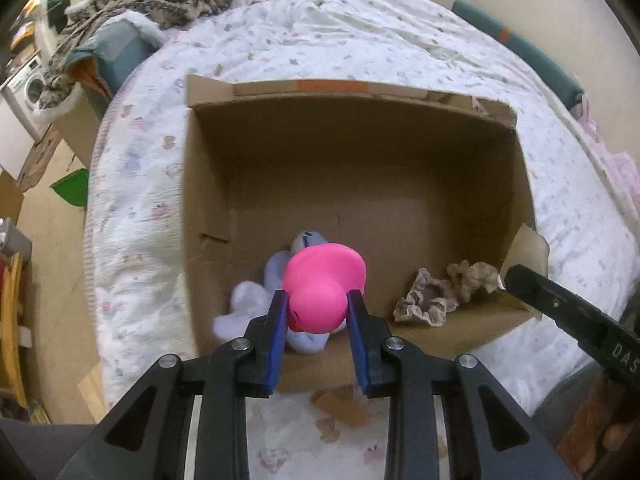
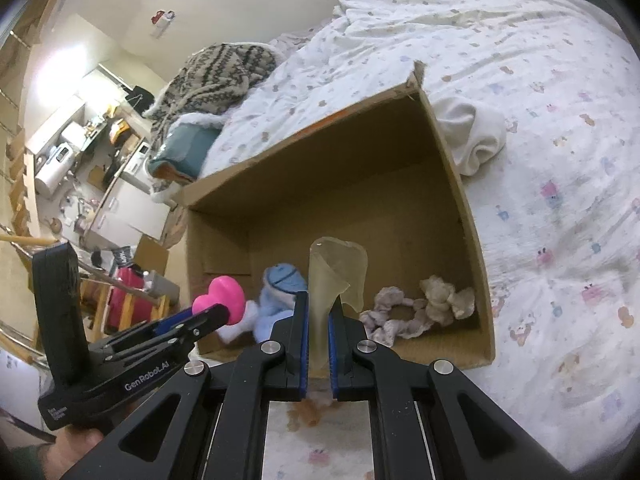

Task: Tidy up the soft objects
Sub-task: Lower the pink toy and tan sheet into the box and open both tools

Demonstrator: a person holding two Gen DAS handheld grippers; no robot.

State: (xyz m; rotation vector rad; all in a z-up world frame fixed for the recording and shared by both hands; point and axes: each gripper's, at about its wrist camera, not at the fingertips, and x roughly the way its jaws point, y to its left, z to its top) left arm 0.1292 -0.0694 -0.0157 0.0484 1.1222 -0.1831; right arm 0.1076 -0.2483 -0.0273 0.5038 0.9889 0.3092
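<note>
My left gripper is shut on a bright pink soft toy and holds it above the near end of an open cardboard box on the bed. Under the toy, a pale blue plush lies on the box floor. Two crumpled scrunchies sit in the near right corner. In the right wrist view my right gripper is shut on a translucent yellowish soft piece that stands up over the box's near wall. To its left are the left gripper with the pink toy, and the plush.
The box rests on a white printed quilt. A rolled white cloth lies against the box's right wall. A striped furry blanket is heaped at the bed's far left corner. The floor and cluttered furniture lie beyond the bed's left edge.
</note>
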